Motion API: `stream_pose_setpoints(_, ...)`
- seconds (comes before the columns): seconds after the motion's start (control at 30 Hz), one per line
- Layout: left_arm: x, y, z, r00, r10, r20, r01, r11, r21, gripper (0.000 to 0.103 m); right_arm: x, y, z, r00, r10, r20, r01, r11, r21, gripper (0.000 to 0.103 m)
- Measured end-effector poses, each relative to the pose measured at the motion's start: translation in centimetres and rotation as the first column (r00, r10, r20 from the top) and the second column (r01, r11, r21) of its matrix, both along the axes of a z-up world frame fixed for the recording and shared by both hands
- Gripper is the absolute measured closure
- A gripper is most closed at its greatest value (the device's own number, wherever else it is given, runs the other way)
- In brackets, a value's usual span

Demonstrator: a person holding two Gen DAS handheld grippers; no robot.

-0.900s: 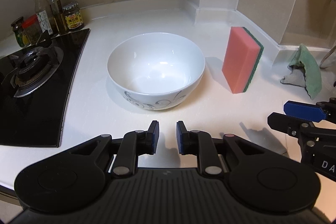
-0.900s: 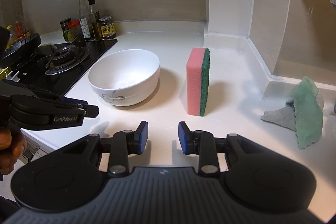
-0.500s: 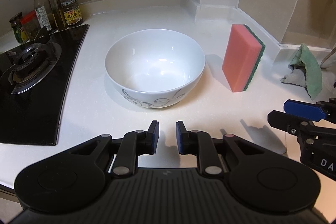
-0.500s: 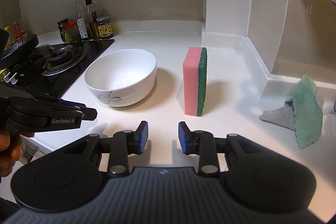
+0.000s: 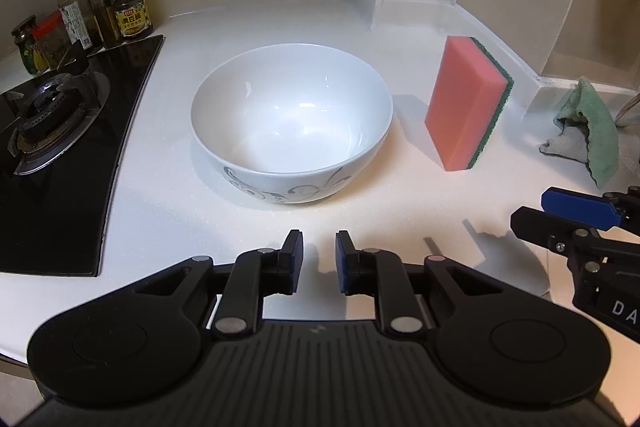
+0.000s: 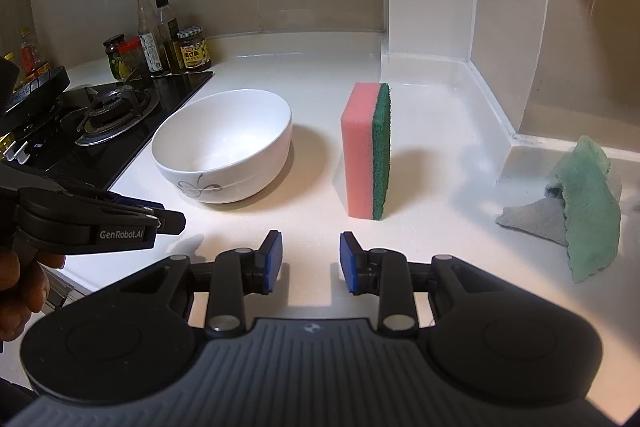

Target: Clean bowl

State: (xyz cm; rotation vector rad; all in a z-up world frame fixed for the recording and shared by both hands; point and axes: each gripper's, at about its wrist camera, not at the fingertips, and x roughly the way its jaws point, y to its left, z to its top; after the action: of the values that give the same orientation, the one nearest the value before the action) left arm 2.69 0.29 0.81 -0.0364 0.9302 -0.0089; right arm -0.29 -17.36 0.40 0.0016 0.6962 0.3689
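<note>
Bowl (image 5: 291, 123) first: white with a grey swirl pattern on the outside, sitting upright and empty-looking on the white countertop (image 5: 248, 19), just right of the black gas hob (image 5: 60, 131). Next to it on the other side, apart from it, we've got a pink sponge (image 5: 464, 103) with a green scrubby back, standing on end. Further right there's a crumpled green and grey cloth (image 5: 588, 135) near the wall corner.

Our left gripper (image 5: 318, 261) hovers over the counter just in front of the bowl, fingers a narrow gap apart with nothing between them. Our right gripper (image 6: 310, 261) sits in front of the sponge, its blue pads a bit wider apart, also gripping nothing. From the right wrist view we can see a hand (image 6: 20, 291) wrapped round the left gripper's handle at the edge.

Behind the hob, a bunch of sauce bottles and jars (image 5: 88, 11) lined up along the wall.
</note>
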Motion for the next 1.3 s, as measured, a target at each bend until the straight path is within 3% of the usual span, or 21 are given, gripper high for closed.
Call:
stream_pose_setpoints(0.53,-1.0,0.5,0.0,1.000,0.031,-0.001,-0.031,0.999,0.019,0.082,0.3,0.6,-0.2,1.000,0.028,-0.006,-0.028,1.000,0.012,0.077)
stream_pose_setpoints(0.8,-2.0,1.4,0.4,0.999,0.044,0.021,-0.044,0.999,0.021,0.082,1.7,-0.1,1.0,0.998,-0.026,0.057,0.025,1.000,0.003,0.077)
stream_pose_setpoints(1.07,-1.7,4.3,0.8,0.997,0.065,0.037,-0.065,0.998,0.015,0.082,6.4,0.9,4.0,0.981,-0.124,0.147,0.133,0.990,-0.050,0.077)
stream_pose_setpoints(1.3,0.2,7.5,1.0,0.998,0.029,0.050,-0.028,0.999,-0.019,0.082,11.3,2.8,5.3,0.984,-0.165,0.071,0.171,0.979,-0.106,0.077)
